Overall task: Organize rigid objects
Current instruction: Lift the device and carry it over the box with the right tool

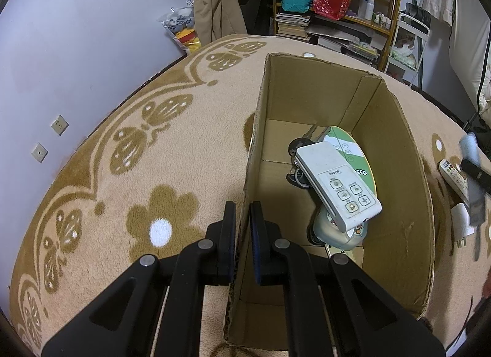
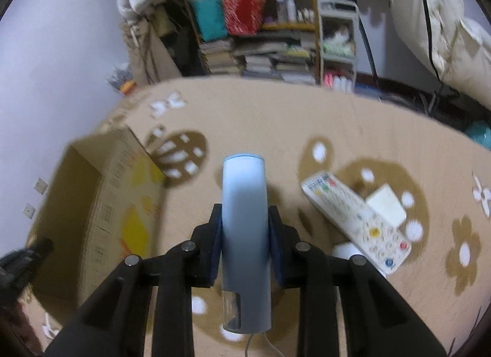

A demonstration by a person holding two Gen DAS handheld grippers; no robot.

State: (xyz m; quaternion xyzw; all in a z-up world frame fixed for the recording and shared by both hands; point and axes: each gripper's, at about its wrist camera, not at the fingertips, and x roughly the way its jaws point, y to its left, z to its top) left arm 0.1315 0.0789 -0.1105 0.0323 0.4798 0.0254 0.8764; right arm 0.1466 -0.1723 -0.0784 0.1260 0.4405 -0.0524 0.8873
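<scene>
The left gripper pinches the near wall of the cardboard box, one finger on each side. Inside lie a white remote, a green-and-white disc and keys. The right gripper clamps a pale blue cylinder above the blanket. Right of it lies a second remote touching a white block; the box stands to the left.

We see a tan blanket patterned with brown butterflies and white-centred flowers. The cardboard box is plain brown inside, with yellow print on its outer wall. A white remote lies over a green-and-white disc. The black right tool carries a pale blue cylinder.
</scene>
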